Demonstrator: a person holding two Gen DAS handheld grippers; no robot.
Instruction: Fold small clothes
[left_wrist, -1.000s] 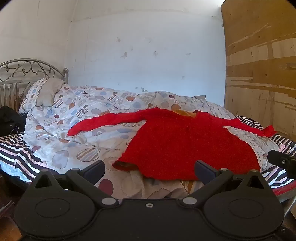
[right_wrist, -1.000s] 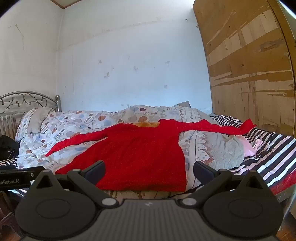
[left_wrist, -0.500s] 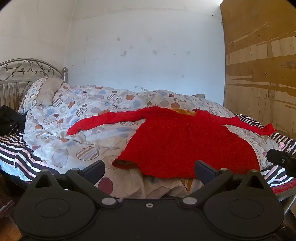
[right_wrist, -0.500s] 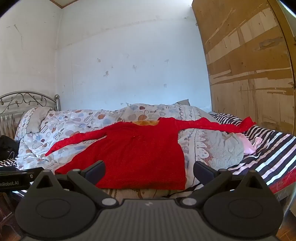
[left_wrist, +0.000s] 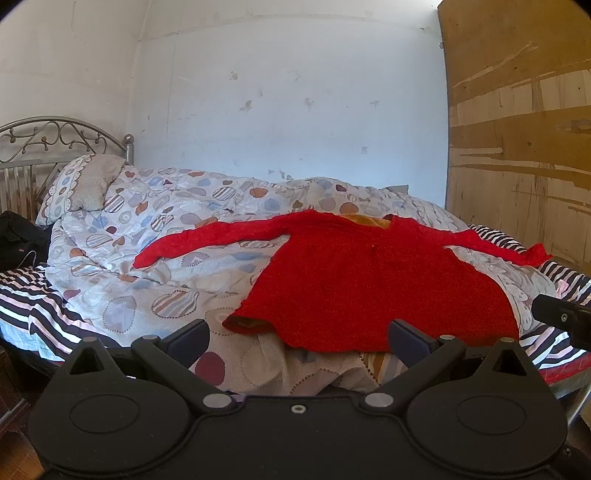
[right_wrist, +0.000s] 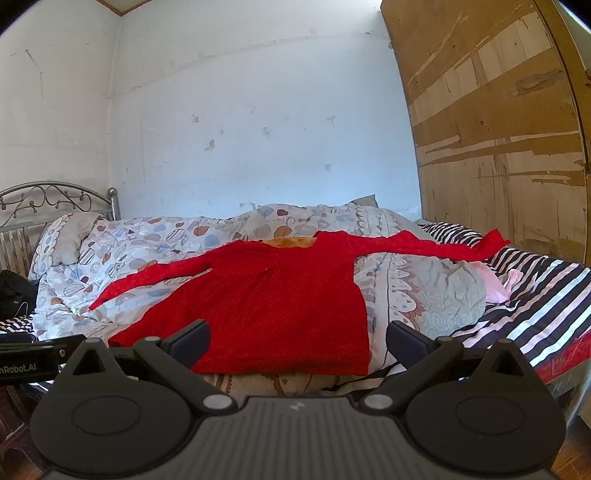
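Red sweater: being left spread flat on bed, sleeves out. Left gripper, right gripper: being held apart, empty, barely shifted since earlier; folding not yet begun.

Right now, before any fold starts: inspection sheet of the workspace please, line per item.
Surface: bed with striped sheet, rumpled patterned duvet on top.
Job's things: red sweater spread flat on the duvet, both sleeves out, unfolded.
Clutter: pillow, black bag, pink cloth.
Grippers: left claw and right claw open, empty, short of the sweater.
Cables: thin white cord by the bag, unclear.
Surroundings: white wall, wooden panel, metal headboard.
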